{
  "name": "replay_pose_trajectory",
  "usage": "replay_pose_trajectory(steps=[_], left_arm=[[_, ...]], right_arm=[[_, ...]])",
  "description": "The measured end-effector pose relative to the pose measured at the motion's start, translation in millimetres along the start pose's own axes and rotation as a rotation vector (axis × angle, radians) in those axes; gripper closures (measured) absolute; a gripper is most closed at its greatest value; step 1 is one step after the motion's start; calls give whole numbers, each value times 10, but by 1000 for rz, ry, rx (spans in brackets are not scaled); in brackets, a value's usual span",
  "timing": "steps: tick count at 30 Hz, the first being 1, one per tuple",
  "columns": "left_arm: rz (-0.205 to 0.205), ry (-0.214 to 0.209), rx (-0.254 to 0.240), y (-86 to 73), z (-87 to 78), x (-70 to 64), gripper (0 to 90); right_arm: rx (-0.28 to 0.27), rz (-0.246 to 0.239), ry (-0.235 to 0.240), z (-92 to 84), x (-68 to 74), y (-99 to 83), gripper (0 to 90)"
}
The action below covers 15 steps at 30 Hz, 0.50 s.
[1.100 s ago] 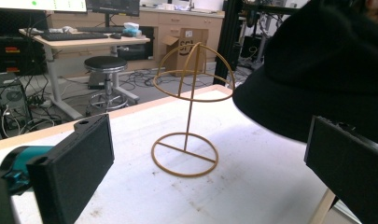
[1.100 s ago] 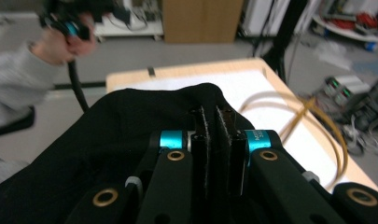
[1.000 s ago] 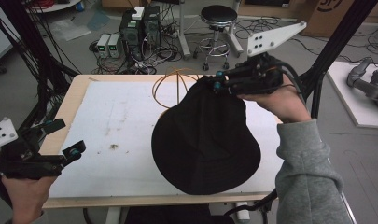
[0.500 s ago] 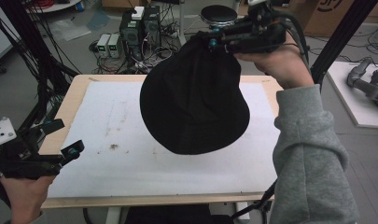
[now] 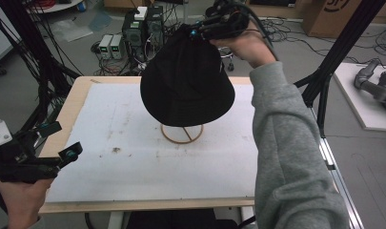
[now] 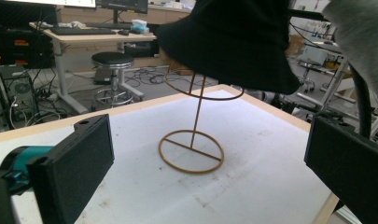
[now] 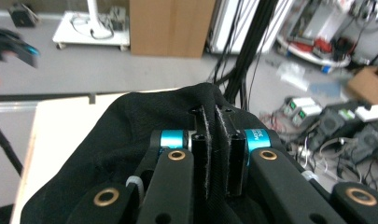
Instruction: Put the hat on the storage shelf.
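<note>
Above the middle of the desk, the right gripper holds a black hat in the air, with its jaws pressed together on a fold of the fabric at the top of the hat. The hat hangs down from this pinch, its open brim facing the desk. Directly under it stands a thin wire hat stand: a flat ring on the desk, a slim upright rod, and a smaller hoop at the top. In the left gripper view the hoop seems to be just at the brim or slightly inside it, but I cannot tell if they touch. So the next move is probably straight down, along the rod. The hat is soft woven cloth, matte, and it sags and wrinkles; the stand is stiff, light and golden-brown, and may tip easily. The left gripper waits near the left front corner of the desk, jaws wide apart, holding nothing
</note>
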<state>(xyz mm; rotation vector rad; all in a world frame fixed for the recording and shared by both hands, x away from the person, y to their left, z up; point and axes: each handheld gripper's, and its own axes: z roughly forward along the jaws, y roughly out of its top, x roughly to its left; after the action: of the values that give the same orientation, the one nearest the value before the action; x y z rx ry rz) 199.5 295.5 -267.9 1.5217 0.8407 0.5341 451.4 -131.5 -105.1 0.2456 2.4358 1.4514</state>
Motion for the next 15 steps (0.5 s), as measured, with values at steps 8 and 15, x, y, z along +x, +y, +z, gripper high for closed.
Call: replay_pose_trajectory(steps=[8,15], left_arm=[[-21,9,24,-65,14,31,18],[-31,14,48,-103,50,57,18]], right_arm=[[48,55,61,565,-184,-367,862],[60,107,91,752,-201,-684,862]])
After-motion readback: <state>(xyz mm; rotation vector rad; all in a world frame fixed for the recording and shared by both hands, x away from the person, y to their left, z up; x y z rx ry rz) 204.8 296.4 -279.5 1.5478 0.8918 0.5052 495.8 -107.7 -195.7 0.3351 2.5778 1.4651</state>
